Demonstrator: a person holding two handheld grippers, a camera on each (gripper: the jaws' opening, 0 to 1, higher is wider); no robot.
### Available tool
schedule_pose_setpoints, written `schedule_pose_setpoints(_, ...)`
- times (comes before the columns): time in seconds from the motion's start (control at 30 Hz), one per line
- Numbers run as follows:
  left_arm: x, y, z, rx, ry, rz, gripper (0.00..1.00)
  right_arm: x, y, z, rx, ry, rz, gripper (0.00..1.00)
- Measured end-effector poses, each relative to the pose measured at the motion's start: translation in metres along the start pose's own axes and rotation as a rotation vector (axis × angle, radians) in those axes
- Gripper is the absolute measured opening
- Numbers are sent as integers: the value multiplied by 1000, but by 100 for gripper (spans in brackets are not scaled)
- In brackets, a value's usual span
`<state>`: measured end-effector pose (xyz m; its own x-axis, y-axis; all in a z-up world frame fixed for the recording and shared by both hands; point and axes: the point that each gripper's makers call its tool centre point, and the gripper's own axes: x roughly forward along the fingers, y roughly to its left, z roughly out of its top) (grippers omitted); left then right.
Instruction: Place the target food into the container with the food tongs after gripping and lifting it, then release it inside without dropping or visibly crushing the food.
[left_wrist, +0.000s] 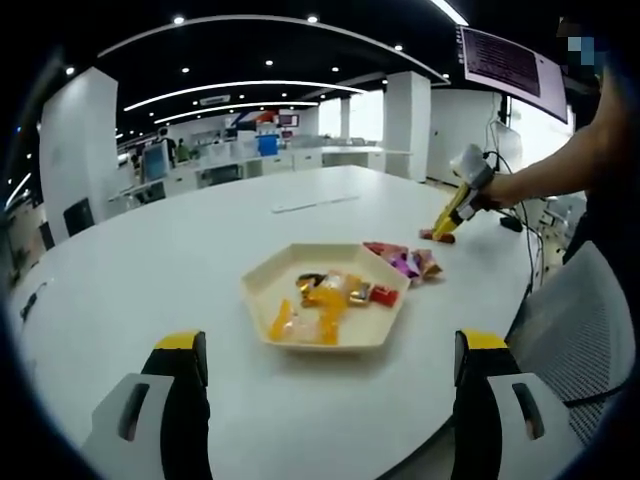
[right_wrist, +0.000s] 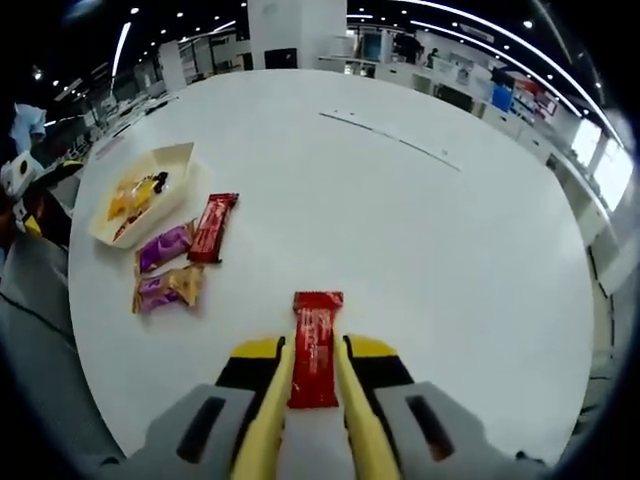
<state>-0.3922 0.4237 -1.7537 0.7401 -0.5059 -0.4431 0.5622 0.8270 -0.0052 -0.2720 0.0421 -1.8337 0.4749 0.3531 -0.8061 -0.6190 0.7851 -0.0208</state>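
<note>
Near bench (right_wrist: 430, 220) edge, right tongs (right_wrist: 312, 395) clamped on one red snack bar (right_wrist: 315, 345). Beyond: two purple packets (right_wrist: 165, 268), one red bar (right_wrist: 212, 227), one tray (right_wrist: 178, 160) of sweets. Left tongs (left_wrist: 325, 375) apart, hovering.

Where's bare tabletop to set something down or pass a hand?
Free: the far half of the table, beyond the right gripper and its red bar; also in front of the left gripper. Crowded: the tray and the packets beside it.
</note>
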Motion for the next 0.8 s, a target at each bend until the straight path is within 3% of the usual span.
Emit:
schedule_pose_setpoints(0.23,0,0,-1,1,1,-2,100,-4,0,6,8,-17,14,21)
schedule_pose_setpoints(0.8,0,-2,2,6,-11,-13,100,-33,-12,45,-36,-56,4,22)
